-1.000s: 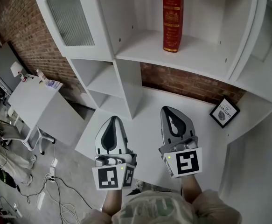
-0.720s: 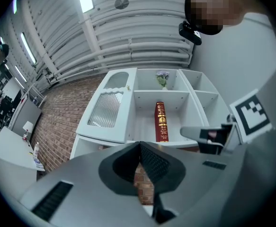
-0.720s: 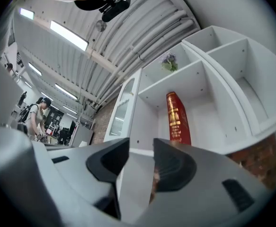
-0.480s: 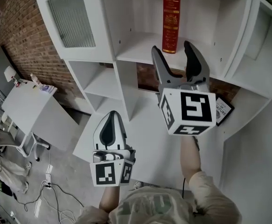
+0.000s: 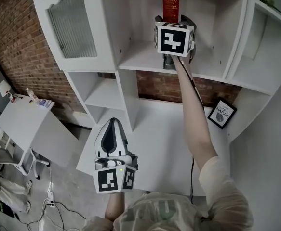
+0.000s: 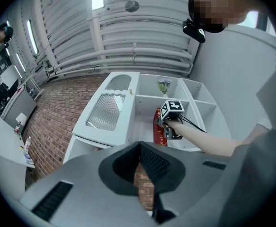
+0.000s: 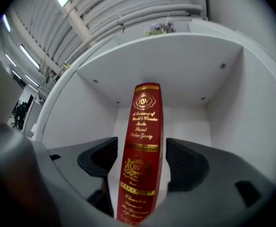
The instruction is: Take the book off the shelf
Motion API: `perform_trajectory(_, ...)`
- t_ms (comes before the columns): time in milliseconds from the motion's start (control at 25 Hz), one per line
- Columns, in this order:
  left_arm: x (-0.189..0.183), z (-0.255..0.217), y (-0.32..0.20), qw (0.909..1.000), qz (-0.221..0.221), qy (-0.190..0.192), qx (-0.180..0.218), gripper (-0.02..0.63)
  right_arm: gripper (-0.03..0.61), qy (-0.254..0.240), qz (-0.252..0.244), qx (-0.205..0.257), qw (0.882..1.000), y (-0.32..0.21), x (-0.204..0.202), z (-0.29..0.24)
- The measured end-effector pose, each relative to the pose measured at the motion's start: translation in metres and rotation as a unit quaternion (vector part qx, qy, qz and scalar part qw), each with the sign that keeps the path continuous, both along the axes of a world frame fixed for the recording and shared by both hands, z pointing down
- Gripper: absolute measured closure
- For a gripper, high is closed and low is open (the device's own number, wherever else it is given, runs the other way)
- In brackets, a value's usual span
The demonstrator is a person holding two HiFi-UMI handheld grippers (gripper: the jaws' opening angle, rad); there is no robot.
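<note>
The book, a red volume with gilt lettering on the spine, stood upright and alone in an upper compartment of the white shelf, spine facing outward. It leaned on neither side wall. That presentation offered the narrow spine as the obvious place to take hold, which would account for the approach observed.

The right claw was raised at arm's length into the compartment. Its two jaws stood apart, one on each side of the lower spine. In the right gripper view a thin strip of white showed between each pad and the cover, so no clamp was judged to have been made. The book sat squarely between the jaws, near their tips, with its foot on the shelf board.

The left claw was held low, well apart from the shelf, over the white bench below. Its jaws were together with nothing between them. It appeared to be parked clear so as not to obstruct the reach.

A small framed print lay on the bench to the right and played no part.

Assessment: the removal was at the point of grasp. Closing on the spine was the step outstanding, and the book had not left the shelf.
</note>
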State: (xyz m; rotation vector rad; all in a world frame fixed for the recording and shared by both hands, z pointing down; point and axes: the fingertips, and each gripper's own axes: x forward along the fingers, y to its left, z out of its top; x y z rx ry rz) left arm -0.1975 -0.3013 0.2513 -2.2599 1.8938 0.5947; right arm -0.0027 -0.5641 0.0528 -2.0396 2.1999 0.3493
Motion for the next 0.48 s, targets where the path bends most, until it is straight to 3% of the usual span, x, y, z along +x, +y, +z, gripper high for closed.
perform_trajectory(320, -0.026, 0.006, -0.005, 0.9998, -0.017, 0.013, -0.001, 0.6, 0.273, 0.01, 0.026, -0.046, 0.999, -0.048, 0.001, 0.016)
perform_trajectory(480, -0.034, 0.005, -0.012, 0.9996, -0.022, 0.018, -0.003, 0.6, 0.273, 0.013, 0.042, -0.043, 0.998, -0.058, 0.003, 0.016)
